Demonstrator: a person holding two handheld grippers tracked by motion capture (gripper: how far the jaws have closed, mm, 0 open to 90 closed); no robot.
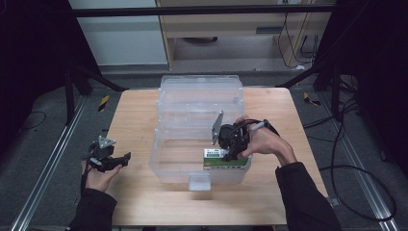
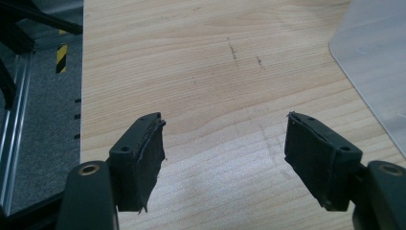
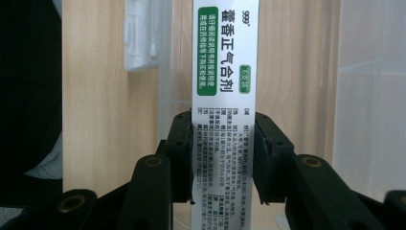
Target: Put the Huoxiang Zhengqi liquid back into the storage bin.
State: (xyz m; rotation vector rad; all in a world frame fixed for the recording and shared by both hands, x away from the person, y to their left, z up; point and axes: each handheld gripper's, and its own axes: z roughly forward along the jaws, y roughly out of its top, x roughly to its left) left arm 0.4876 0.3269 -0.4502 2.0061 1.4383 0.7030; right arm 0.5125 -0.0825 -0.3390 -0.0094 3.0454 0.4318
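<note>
right claw (image 3: 222, 143) is clamping the medicine box (image 3: 224, 72) inside the clear bin (image 1: 166, 159), near its front wall | left claw (image 2: 225, 153) is idling open over the surface (image 2: 215, 62) | risk: box is probably snagging the rim if tilted

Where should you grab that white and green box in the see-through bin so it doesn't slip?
Grab the white and green box across its two narrow long sides, coming down from above, since the clear bin walls block the sides. The right hand-held gripper already pinches it that way.
</note>
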